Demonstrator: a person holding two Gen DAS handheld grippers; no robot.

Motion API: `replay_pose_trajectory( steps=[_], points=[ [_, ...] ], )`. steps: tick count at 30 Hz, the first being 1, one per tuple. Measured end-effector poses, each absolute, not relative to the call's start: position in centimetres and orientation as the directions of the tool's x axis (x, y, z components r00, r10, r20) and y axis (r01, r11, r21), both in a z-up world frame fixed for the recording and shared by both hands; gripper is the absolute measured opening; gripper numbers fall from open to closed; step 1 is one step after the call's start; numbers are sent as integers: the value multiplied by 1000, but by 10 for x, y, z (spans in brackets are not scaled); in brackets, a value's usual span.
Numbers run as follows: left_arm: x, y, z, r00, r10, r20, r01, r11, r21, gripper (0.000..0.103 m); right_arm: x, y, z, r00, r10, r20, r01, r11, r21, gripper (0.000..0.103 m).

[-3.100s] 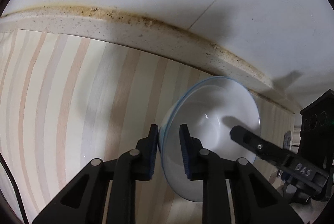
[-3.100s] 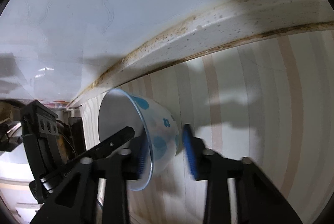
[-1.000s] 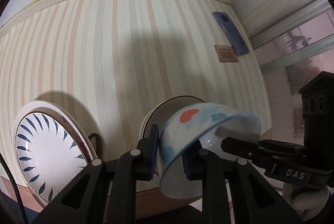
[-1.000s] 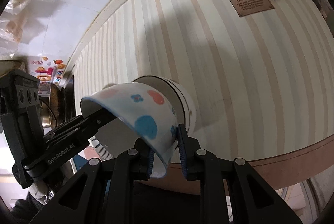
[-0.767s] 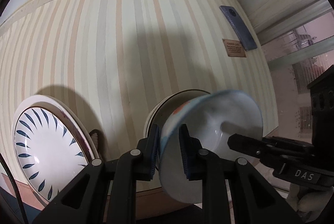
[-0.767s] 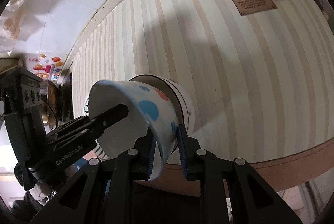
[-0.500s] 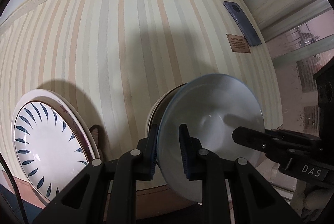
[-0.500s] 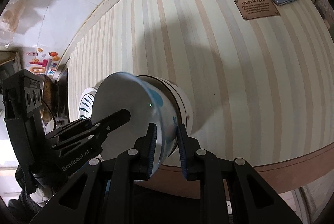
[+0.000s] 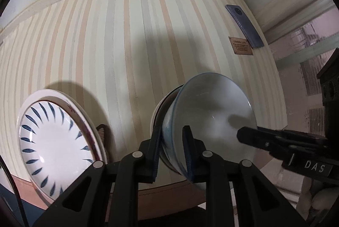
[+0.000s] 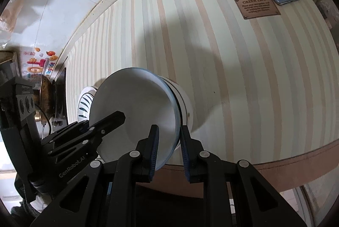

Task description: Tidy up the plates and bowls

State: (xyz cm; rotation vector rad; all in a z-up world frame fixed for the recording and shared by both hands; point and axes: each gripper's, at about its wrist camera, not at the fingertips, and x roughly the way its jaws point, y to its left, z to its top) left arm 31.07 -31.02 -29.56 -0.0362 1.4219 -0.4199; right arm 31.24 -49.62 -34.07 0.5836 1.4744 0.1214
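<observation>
Covering the table (image 9: 131, 40) is a striped cloth; near left lies a white plate (image 9: 55, 140) with blue leaf strokes. The pale, blue-rimmed bowl (image 9: 211, 112) sits in a white bowl (image 10: 186, 108); left gripper (image 9: 172, 149) and right gripper (image 10: 167, 145) each clamp its rim.

Dim, cool light from above/behind me; my tools throw soft shadows ahead on the table (image 9: 118, 40). Heavy fisheye bend, black vignette at corners. Bowl (image 9: 211, 112) slightly blurred.
</observation>
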Motion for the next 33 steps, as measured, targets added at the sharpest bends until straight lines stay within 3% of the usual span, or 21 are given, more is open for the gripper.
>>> replay_pose_trajectory(
  steps=[7, 9, 11, 14, 16, 17, 18, 19, 21, 28, 33],
  points=[
    [300, -292, -261, 154, -311, -938, 298, 919, -256, 18, 290, -493, -312, 198, 387, -901, 304, 849, 431, 26],
    [295, -286, -242, 186, -309, -933, 311, 919, -243, 19, 282, -489, -298, 223, 355, -908, 303, 860, 411, 38],
    [289, -280, -221, 221, -307, -926, 333, 916, -224, 19, 271, -484, -281, 256, 326, -910, 301, 868, 395, 61],
    [278, -270, -188, 290, -322, -901, 360, 909, -209, 25, 252, -475, -252, 312, 298, -902, 299, 871, 391, 79],
    [271, -265, -170, 317, -341, -885, 377, 901, -212, 27, 239, -470, -231, 348, 272, -897, 300, 874, 381, 83],
    [266, -261, -161, 331, -347, -877, 386, 898, -210, 29, 233, -468, -222, 364, 258, -895, 300, 877, 375, 86],
    [263, -260, -155, 338, -352, -873, 396, 894, -208, 40, 225, -465, -209, 384, 237, -893, 298, 883, 362, 88],
    [259, -258, -148, 347, -362, -865, 404, 890, -211, 59, 222, -462, -200, 394, 220, -892, 295, 889, 350, 91],
    [253, -255, -138, 357, -382, -852, 417, 882, -221, 81, 211, -455, -182, 416, 181, -891, 295, 900, 320, 93],
    [237, -245, -117, 373, -420, -827, 427, 870, -249, 85, 180, -440, -140, 466, 141, -873, 292, 907, 302, 96],
    [242, -245, -130, 325, -434, -840, 409, 866, -289, 85, 174, -440, -135, 479, 130, -868, 292, 909, 297, 97]
  ],
)
